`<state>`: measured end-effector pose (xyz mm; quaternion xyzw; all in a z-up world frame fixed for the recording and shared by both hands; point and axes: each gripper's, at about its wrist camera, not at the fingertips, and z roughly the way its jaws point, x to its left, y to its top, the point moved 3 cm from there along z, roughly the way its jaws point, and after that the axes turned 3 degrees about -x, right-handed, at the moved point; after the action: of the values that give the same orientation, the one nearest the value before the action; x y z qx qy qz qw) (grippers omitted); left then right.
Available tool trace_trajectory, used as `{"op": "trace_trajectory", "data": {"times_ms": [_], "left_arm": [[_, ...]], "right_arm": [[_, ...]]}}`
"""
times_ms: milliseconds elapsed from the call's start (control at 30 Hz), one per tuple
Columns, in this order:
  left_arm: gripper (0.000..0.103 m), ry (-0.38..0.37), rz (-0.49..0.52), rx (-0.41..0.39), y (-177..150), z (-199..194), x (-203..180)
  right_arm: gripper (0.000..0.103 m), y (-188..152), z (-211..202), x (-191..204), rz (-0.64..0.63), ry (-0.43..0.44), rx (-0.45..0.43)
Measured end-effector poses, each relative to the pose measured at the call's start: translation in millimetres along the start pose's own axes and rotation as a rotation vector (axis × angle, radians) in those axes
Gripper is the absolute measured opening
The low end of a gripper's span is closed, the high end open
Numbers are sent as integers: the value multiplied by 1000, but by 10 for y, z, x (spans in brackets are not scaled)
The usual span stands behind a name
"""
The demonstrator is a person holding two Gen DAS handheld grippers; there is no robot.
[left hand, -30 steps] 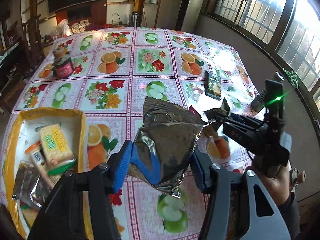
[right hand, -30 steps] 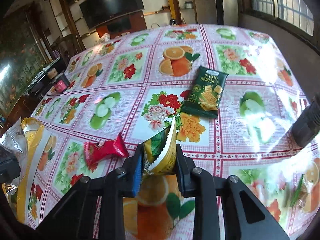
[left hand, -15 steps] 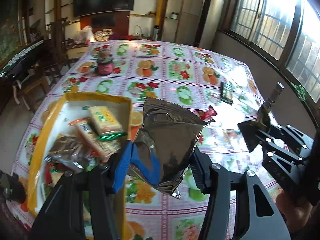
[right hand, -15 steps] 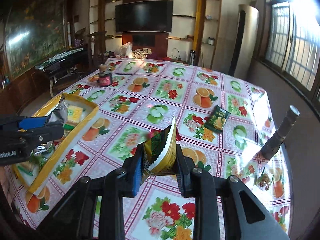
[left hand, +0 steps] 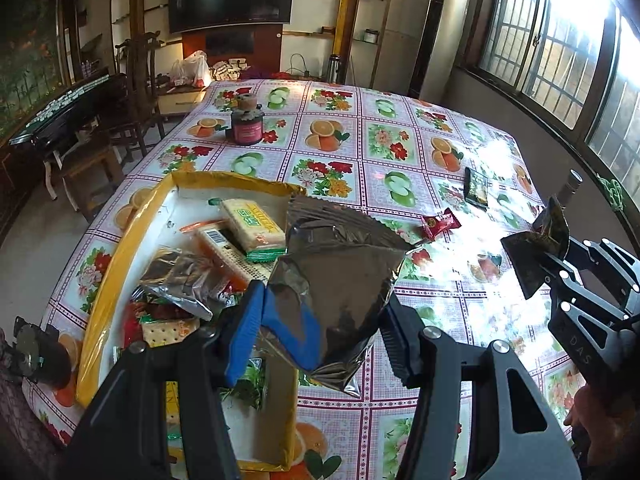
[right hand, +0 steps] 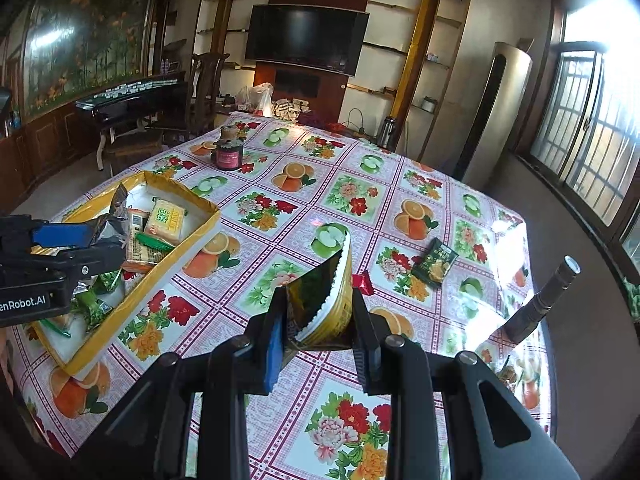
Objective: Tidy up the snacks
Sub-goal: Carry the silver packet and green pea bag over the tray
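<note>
My left gripper (left hand: 320,320) is shut on a silver foil snack bag (left hand: 340,268) and holds it in the air over the right edge of the yellow-rimmed box (left hand: 120,248). The box (right hand: 192,204) holds several snack packets, among them a yellow cracker pack (left hand: 254,224). My right gripper (right hand: 320,320) is shut on a yellow-and-green snack packet (right hand: 332,300), raised above the table. The right gripper also shows in the left wrist view (left hand: 532,264). The left gripper shows at the left edge of the right wrist view (right hand: 92,240).
On the fruit-print tablecloth lie a red candy wrapper (left hand: 440,222) and a dark green snack packet (left hand: 476,188). A dark jar (left hand: 247,128) stands at the far side. A black flashlight (right hand: 544,300) stands near the right edge. A small packet (right hand: 504,372) lies nearby.
Both grippers have risen well above the table with their packets. The left gripper has moved left, so the silver bag now hangs over the box's right edge.
</note>
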<state>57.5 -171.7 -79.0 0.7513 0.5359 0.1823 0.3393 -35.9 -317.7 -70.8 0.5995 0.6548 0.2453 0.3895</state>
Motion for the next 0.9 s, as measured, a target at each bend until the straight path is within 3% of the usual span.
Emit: {"op": "trace_trajectory", "data": {"times_ms": [367,633,900], "left_arm": [[57,41,17,-36,12,-122,35],[57,154,16,-64,4,-197,291],[57,183,-28,-54,-94,-188,610]], "right_arm": [[29,38,-66,22,-5,9,-16],[29,37,-10,183,51,166,-6],[29,79,126,470,122,361,27]]}}
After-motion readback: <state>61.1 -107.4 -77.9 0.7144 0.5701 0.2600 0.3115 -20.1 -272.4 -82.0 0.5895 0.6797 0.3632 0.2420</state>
